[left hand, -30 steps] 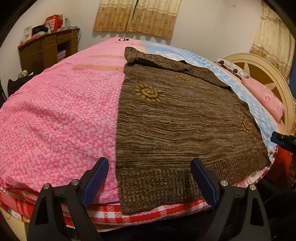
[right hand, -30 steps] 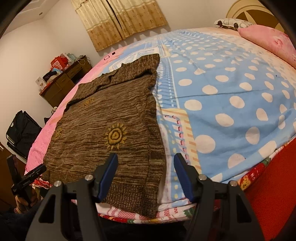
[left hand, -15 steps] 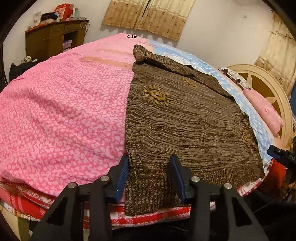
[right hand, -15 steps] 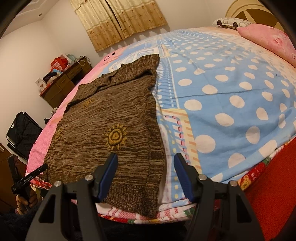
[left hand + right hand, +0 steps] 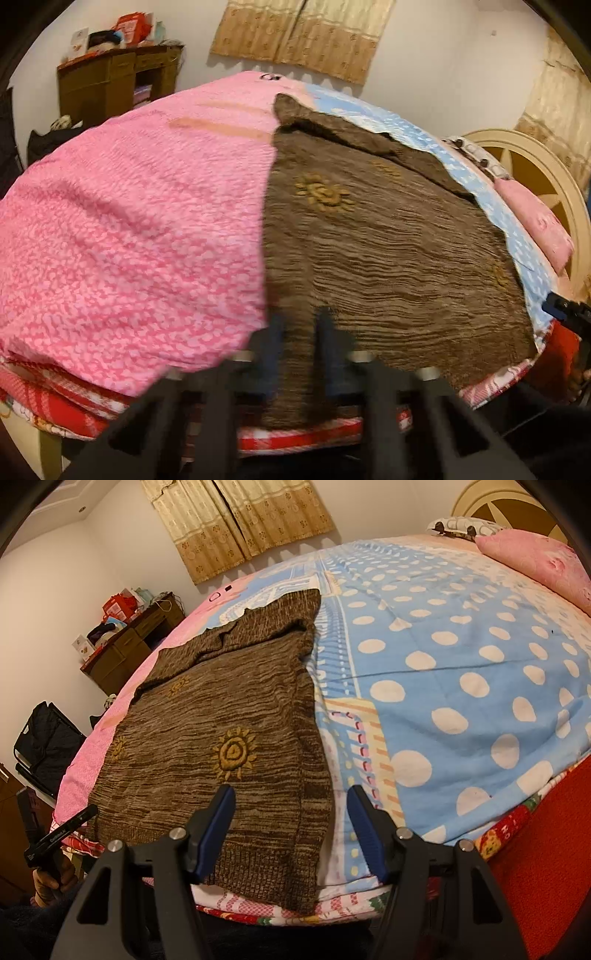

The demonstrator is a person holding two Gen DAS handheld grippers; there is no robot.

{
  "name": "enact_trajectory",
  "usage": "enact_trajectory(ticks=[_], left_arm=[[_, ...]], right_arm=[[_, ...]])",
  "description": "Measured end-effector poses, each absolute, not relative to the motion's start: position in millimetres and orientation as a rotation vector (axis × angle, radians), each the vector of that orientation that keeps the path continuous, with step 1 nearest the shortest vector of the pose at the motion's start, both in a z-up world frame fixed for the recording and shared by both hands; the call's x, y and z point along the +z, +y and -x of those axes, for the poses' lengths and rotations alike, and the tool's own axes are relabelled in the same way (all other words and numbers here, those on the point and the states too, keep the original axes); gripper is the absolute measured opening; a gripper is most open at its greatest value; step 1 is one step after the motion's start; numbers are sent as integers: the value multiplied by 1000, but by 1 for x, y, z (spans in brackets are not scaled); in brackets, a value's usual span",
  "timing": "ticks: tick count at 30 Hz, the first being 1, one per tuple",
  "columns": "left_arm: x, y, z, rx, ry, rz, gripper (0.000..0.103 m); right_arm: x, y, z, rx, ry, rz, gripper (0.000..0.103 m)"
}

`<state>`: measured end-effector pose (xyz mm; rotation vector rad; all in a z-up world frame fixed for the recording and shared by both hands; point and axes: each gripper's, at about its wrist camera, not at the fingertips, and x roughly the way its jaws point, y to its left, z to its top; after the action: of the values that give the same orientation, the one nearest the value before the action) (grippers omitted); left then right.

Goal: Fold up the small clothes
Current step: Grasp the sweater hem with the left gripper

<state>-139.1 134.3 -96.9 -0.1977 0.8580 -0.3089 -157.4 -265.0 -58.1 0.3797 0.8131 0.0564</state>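
A brown knit sweater (image 5: 388, 240) with yellow sun motifs lies flat on the bed, its ribbed hem at the near edge. My left gripper (image 5: 299, 332) has its jaws closing on the hem's left corner, and the knit is pinched between the blurred pads. In the right wrist view the sweater (image 5: 221, 720) fills the left half. My right gripper (image 5: 291, 827) stands open over the hem's right corner, one finger above the knit and the other above the sheet, not pressing. The left gripper (image 5: 59, 834) shows at the far left, held by a hand.
The bed has a pink cover (image 5: 129, 221) on the left and a blue dotted sheet (image 5: 461, 664) on the right. A pink pillow (image 5: 535, 561) and round headboard (image 5: 535, 177) lie beyond. A wooden desk (image 5: 110, 85) and a black bag (image 5: 44, 738) stand by the wall.
The left gripper's jaws came together from wide open onto the hem's left corner, and its view rolled slightly. The right gripper stayed still and open.
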Motion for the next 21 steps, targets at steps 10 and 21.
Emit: enact_trajectory(ticks=[10, 21], left_arm=[[-96, 136, 137, -322, 868, 230, 10], [-96, 136, 136, -332, 877, 219, 11]], right_arm=[[-63, -272, 166, 48, 841, -387, 66], [-101, -262, 162, 105, 971, -456, 67]])
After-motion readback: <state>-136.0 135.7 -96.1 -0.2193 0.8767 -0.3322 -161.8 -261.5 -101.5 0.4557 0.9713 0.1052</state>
